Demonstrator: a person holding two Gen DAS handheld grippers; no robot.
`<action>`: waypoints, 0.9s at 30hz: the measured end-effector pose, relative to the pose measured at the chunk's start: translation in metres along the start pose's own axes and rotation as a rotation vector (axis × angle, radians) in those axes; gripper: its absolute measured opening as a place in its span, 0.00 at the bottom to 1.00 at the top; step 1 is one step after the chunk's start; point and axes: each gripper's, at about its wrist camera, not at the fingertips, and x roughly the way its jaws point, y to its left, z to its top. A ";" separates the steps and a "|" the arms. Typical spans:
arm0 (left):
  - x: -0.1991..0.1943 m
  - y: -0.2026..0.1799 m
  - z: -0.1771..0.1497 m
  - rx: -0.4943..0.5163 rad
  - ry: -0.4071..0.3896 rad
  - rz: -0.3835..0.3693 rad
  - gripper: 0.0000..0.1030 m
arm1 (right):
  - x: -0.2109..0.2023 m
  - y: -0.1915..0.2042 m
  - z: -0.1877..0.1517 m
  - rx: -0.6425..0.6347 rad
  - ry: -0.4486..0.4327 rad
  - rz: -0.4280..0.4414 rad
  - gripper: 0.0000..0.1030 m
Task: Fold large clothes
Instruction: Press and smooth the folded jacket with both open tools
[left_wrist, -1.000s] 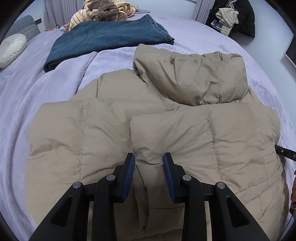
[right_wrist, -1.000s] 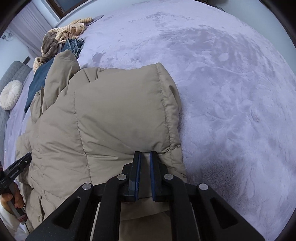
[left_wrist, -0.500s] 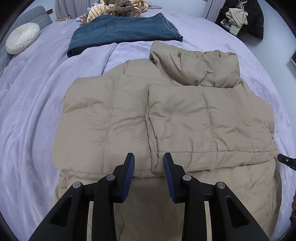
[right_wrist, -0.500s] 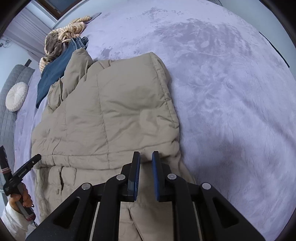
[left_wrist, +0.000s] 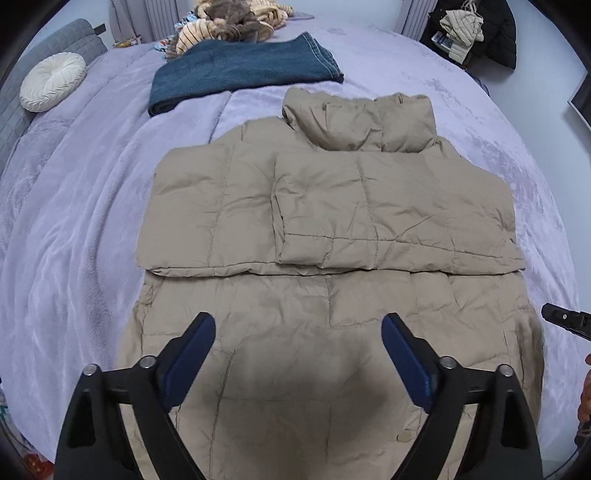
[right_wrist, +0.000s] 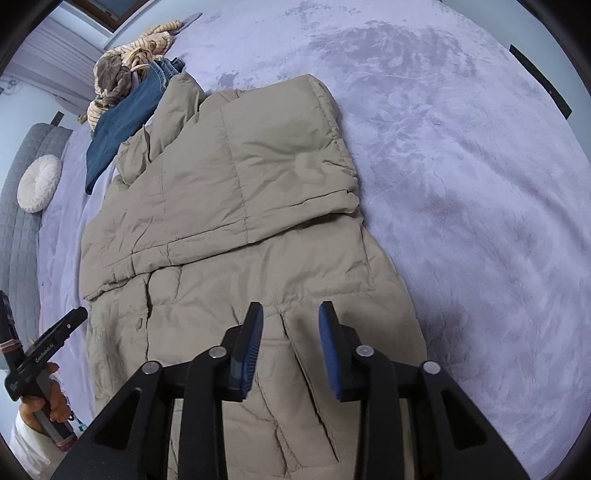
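A beige puffer jacket (left_wrist: 332, 206) lies flat on the lilac bed, its sleeves folded across the chest and its hood at the far end. My left gripper (left_wrist: 297, 326) hangs above the jacket's lower half, its jaws opening wide with nothing between them. In the right wrist view the same jacket (right_wrist: 236, 192) fills the left and middle. My right gripper (right_wrist: 290, 314) hovers over its hem near the right edge, its jaws opening, and no cloth is pinched. The left gripper (right_wrist: 74, 317) shows at the left edge in a person's hand.
Folded blue jeans (left_wrist: 240, 68) lie beyond the hood, with a heap of striped and brown clothes (left_wrist: 229, 22) behind them. A white round cushion (left_wrist: 51, 85) rests against a grey headboard at the far left. Dark coats (left_wrist: 476, 33) hang at the back right.
Both grippers have let go of the folded sleeves and pulled back and up toward the hem. The left jaws have spread wide and the right jaws have parted.
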 end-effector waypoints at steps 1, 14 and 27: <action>-0.005 -0.001 -0.002 0.002 -0.001 -0.003 0.90 | -0.004 0.001 -0.002 -0.004 -0.001 0.000 0.37; -0.037 -0.006 -0.044 -0.063 0.066 0.030 1.00 | -0.018 0.017 -0.038 -0.063 0.069 0.055 0.66; -0.038 0.026 -0.090 -0.073 0.136 0.004 1.00 | -0.015 0.033 -0.085 -0.011 0.081 0.072 0.80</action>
